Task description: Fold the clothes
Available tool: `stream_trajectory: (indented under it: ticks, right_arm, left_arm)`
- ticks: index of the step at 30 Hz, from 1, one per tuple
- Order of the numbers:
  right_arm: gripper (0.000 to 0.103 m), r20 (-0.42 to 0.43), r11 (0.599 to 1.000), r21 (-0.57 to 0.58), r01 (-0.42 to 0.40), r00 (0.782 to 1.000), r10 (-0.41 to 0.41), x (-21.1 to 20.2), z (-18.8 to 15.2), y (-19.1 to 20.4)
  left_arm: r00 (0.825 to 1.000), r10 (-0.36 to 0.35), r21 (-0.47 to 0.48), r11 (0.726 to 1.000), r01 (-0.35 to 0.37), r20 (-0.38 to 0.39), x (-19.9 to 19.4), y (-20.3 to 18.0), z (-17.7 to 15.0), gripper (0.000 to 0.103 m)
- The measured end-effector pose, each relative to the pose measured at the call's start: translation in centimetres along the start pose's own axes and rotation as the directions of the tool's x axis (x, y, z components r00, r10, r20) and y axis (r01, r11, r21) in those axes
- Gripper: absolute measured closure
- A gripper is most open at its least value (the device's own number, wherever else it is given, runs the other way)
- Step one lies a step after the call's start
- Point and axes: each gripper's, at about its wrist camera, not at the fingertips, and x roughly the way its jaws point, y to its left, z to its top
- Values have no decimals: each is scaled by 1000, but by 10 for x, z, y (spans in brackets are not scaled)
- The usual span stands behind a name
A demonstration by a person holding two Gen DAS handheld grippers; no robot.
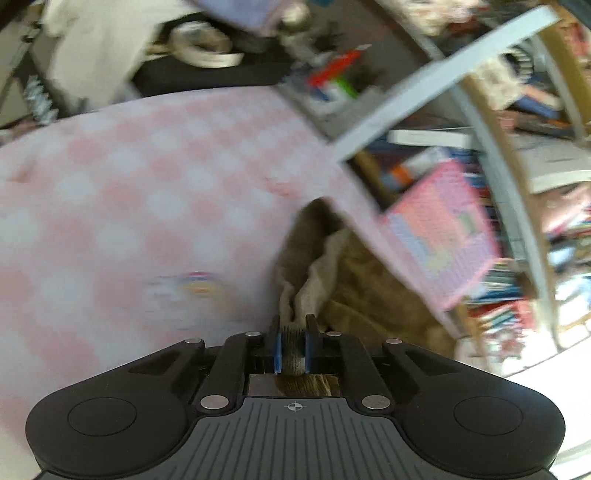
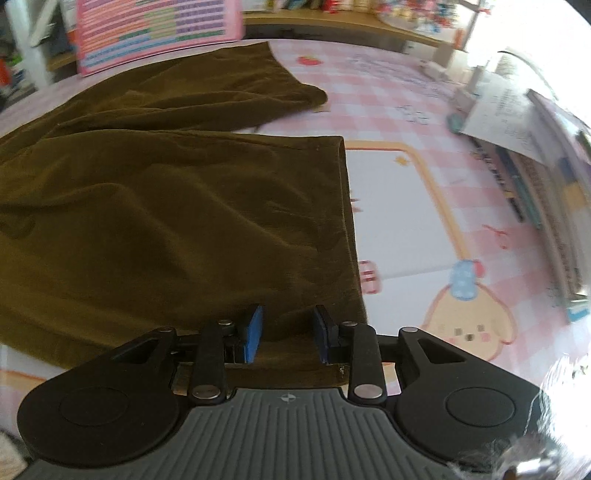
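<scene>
- One olive-brown garment is the only piece of clothing being worked on; it lies spread over the pink checked cloth of the table, filling the left and middle of the right wrist view, its hemmed edge running down toward the gripper.
- A second layer of the same fabric lies behind, its end reaching toward the far side, so the garment looks partly laid out rather than folded.
- In the left wrist view a bunched edge of the garment rises off the cloth into the left gripper, whose blue pads are clenched on that fold, probably to lift a corner for a fold.
- The right gripper has its jaws parted, one on each side of a low ridge of fabric at the near hem; the pads do not appear to press on it, so nothing is held there yet.
- The left gripper slants moderately downward across the table; the right one tips down more steeply over the hem.
- A pink patterned board leans at the table's far edge, and crowded shelves stand beyond.
</scene>
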Motion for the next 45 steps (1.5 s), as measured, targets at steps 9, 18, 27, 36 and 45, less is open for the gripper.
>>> stream_trajectory:
  ticks: [9, 18, 27, 36, 45]
  right_arm:
    - [69, -25, 999, -22, -35, 999, 34, 3, 4, 1]
    - [61, 77, 989, 49, -139, 988, 135, -11, 48, -15]
    - [55, 120, 945, 175, -275, 959, 256, 22, 125, -44]
    - [55, 93, 849, 317, -424, 904, 417, 70, 173, -83]
    - [55, 65, 752, 405, -521, 836, 544, 112, 187, -104]
  left_arm:
    - [996, 91, 70, 994, -89, -23, 2, 8, -12, 80]
    - [985, 60, 130, 988, -81, 163, -34, -7, 4, 76]
    - [994, 63, 241, 967, -83, 90, -8, -76, -56, 76]
    - [972, 200, 321, 919, -229, 123, 5, -136, -109, 57]
    - [936, 310, 334, 875, -350, 167, 6, -170, -149, 34]
